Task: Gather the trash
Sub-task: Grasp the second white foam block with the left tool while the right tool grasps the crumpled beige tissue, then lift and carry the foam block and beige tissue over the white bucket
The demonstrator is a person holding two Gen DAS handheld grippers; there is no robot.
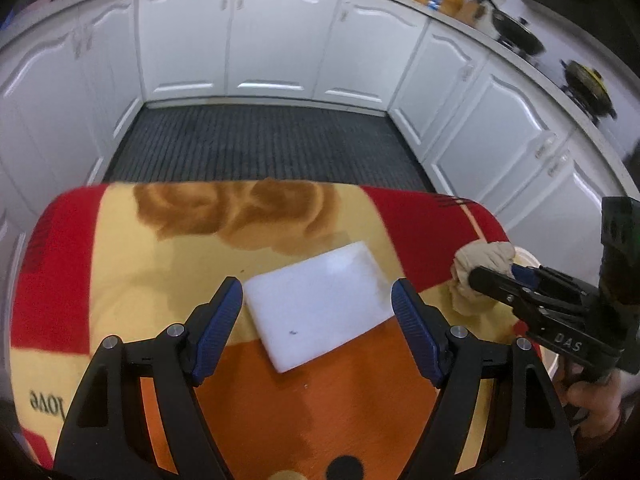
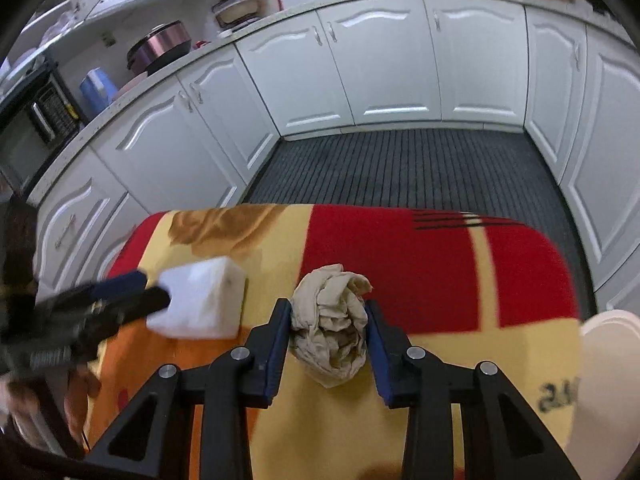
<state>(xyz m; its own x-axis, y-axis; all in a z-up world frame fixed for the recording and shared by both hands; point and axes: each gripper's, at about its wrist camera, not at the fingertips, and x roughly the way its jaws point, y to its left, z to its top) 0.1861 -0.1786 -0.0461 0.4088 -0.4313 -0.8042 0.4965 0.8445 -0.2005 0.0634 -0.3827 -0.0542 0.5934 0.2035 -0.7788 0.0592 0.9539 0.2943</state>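
A kitchen with white cabinets around a dark floor mat

White cabinet doors [image 2: 384, 60] line three sides under a pale countertop [image 2: 160, 76]; a ribbed dark mat [image 1: 264, 144] covers the floor, and a microwave [image 2: 28, 136] sits left.

Crumpled beige paper wad [image 2: 330, 340] beside white foam block [image 1: 318, 304].

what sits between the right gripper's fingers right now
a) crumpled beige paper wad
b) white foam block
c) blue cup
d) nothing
a: in the right wrist view the right gripper has its blue pads against either side of the crumpled beige paper wad; the white foam block lies further left by the other gripper.
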